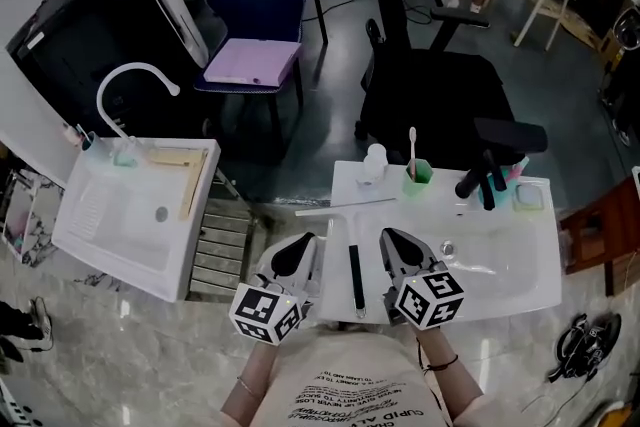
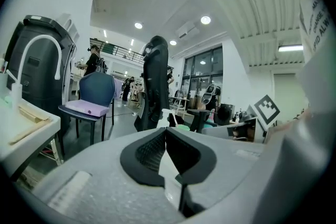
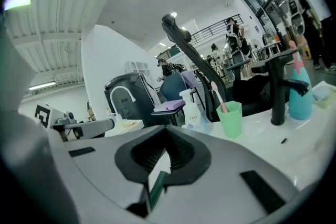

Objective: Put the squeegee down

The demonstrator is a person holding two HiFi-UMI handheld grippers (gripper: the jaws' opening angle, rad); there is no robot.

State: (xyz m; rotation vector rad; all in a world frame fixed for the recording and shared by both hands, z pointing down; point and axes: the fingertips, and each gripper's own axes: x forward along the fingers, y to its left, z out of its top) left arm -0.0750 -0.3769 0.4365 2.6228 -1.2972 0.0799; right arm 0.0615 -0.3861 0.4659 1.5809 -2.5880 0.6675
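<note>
The squeegee point(image 1: 355, 275) lies flat on the white washbasin counter point(image 1: 520, 275): its black handle points toward me and its pale blade point(image 1: 345, 206) runs crosswise at the far end. My left gripper point(image 1: 306, 241) hangs just left of the handle and my right gripper point(image 1: 388, 235) just right of it. Neither touches it. In the left gripper view the left gripper point(image 2: 166, 129) has its jaws closed tip to tip with nothing held. In the right gripper view the right gripper point(image 3: 167, 128) is shut the same way, empty.
On the counter's far side stand a white bottle point(image 1: 375, 161), a green cup with a toothbrush point(image 1: 417, 171), a black faucet point(image 1: 487, 183) and a soap dish point(image 1: 529, 197). A second white sink point(image 1: 130, 215) is at left. A black office chair point(image 1: 430, 85) and a blue chair point(image 1: 255, 25) stand beyond.
</note>
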